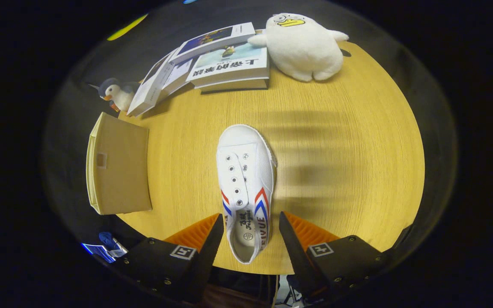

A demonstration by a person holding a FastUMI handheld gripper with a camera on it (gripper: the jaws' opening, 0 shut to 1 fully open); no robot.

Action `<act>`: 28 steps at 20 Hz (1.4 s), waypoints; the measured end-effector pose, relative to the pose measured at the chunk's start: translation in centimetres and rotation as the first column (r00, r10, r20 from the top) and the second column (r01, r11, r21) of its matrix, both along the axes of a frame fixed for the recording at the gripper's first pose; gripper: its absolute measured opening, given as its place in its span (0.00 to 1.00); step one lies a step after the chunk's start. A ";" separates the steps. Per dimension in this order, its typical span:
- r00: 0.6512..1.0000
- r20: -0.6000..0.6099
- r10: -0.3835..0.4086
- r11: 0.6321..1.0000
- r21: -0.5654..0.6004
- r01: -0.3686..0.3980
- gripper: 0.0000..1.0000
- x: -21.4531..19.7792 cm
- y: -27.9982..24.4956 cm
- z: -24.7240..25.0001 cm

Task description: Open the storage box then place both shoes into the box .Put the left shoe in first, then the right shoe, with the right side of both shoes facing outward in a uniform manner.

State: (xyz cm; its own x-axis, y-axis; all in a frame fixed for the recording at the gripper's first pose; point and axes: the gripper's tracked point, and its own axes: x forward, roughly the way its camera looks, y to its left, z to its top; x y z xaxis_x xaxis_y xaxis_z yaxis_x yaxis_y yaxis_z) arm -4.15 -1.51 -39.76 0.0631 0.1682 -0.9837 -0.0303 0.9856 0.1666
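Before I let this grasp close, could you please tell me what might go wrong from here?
1. The open tongs straddle only the heel of the white shoe, so its toe may droop or swing once lifted.
2. The storage box looks shut, so the shoe may have nowhere to go.

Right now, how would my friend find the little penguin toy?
Start at the round wooden table, far beyond the open tool and the white shoe. Find the fanned-out books at its back edge. The penguin stands beside them: small and dark-headed, unlike the big white duck plush.
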 end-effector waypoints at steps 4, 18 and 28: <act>0.999 -0.031 0.012 1.000 0.000 -0.012 0.77 -0.4 0.0 -2.4; 0.999 -0.051 -0.005 0.998 -0.058 0.002 0.00 -0.3 -0.2 -4.6; 1.000 -0.017 0.007 0.998 0.056 -0.006 0.00 -0.4 3.4 1.9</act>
State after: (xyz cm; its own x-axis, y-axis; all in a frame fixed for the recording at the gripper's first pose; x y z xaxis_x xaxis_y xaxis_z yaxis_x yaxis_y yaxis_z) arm -4.50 1.89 -37.82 0.0451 0.2230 -0.9738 -0.0333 0.9746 0.2217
